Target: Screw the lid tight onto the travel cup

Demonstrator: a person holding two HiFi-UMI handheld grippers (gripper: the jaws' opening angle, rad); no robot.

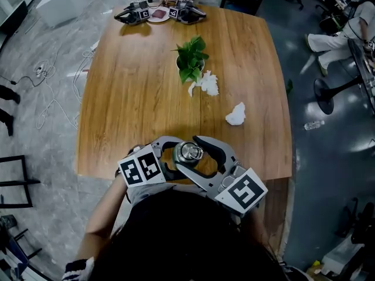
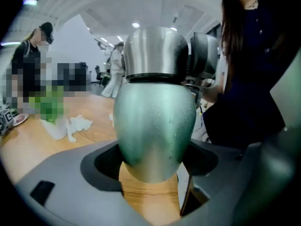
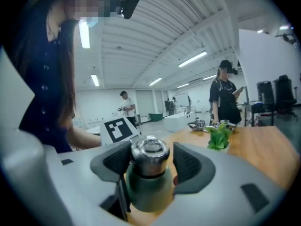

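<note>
A travel cup with a green body [image 2: 155, 126] and a steel lid [image 1: 190, 151] stands on the wooden table [image 1: 135, 98] at its near edge, close to my body. My left gripper [image 1: 174, 158] is shut on the cup's body, its jaws pressed to both sides [image 2: 153, 168]. My right gripper [image 1: 188, 152] comes in from the right and closes round the lid [image 3: 149, 154], pads against the steel just above the green body [image 3: 148, 192]. The right gripper's dark pad [image 2: 204, 55] also shows beside the lid [image 2: 155, 51] in the left gripper view.
A small potted plant [image 1: 191, 60] stands mid-table with crumpled tissue [image 1: 206, 84] beside it and another wad [image 1: 236, 115] nearer me. A second pair of grippers and a small plate [image 1: 158, 13] lie at the far edge. People stand beyond the table.
</note>
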